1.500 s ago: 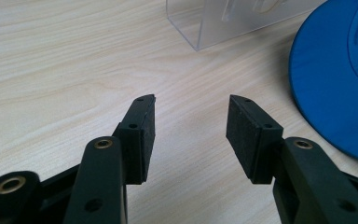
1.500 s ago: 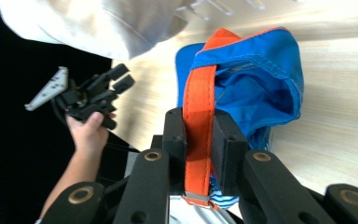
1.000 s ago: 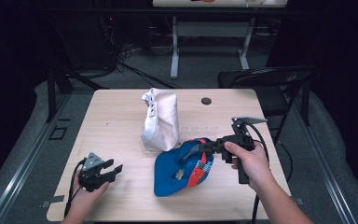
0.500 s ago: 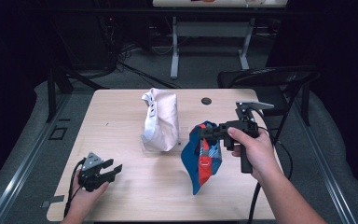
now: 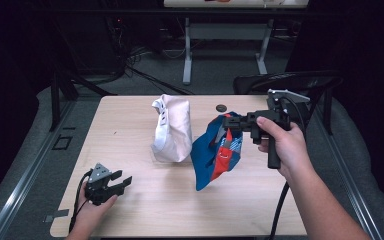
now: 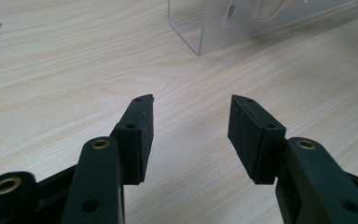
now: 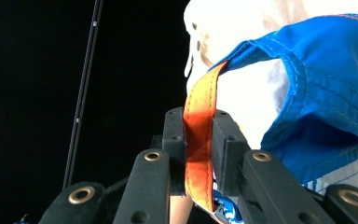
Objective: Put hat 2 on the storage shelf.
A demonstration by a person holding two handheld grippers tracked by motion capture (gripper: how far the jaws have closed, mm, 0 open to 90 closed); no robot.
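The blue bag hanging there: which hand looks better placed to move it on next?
The right. The right gripper is clamped on the orange strap, so the blue bag hangs from it. The left gripper rests open, holding nothing, at the table's near corner.

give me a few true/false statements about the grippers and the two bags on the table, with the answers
1. The right gripper is shut on the orange strap of the blue bag. True.
2. The blue bag lies flat on the table. False: it hangs from the right gripper, with at most its bottom tip near the wood.
3. The left gripper holds the white bag. False: its fingers are open with nothing between them.
4. The white bag stands to the left of the blue bag in the high view. True.
5. A small dark round object lies near the table's far edge. True.
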